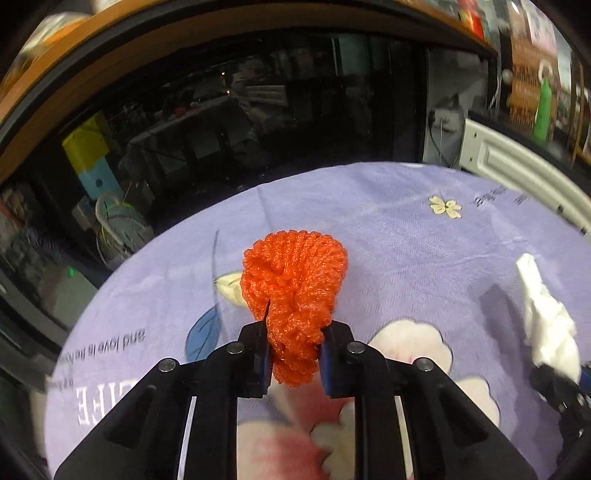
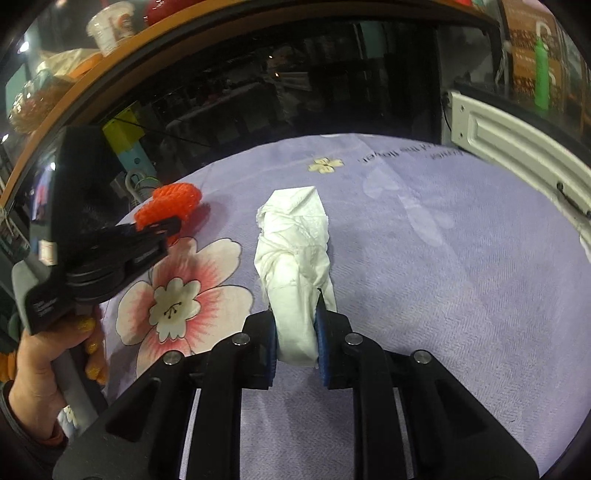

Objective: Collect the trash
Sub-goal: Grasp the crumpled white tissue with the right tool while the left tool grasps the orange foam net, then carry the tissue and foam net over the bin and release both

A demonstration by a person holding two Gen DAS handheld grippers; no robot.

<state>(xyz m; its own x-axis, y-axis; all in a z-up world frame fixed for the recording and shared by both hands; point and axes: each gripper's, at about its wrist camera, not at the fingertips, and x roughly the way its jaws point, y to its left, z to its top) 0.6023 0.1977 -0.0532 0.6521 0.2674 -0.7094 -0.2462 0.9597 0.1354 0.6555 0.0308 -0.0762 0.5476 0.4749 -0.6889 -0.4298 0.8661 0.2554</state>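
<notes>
Both pieces of trash are gripped but not yet binned; no bin is in view. The left tongs pinch the orange foam net, which fans out toward 12 o'clock over the desk. The right tongs clamp the white tissue, likewise stretching toward 12 o'clock

Table's covered in a lilac cloth with big pink-and-white flower prints and some lettering. Past its far edge there's a dark glass pane reflecting a cluttered room, framed by a curved orange-brown wooden ledge. A white ribbed metal panel sits off the right corner, green bottle behind it.
</notes>
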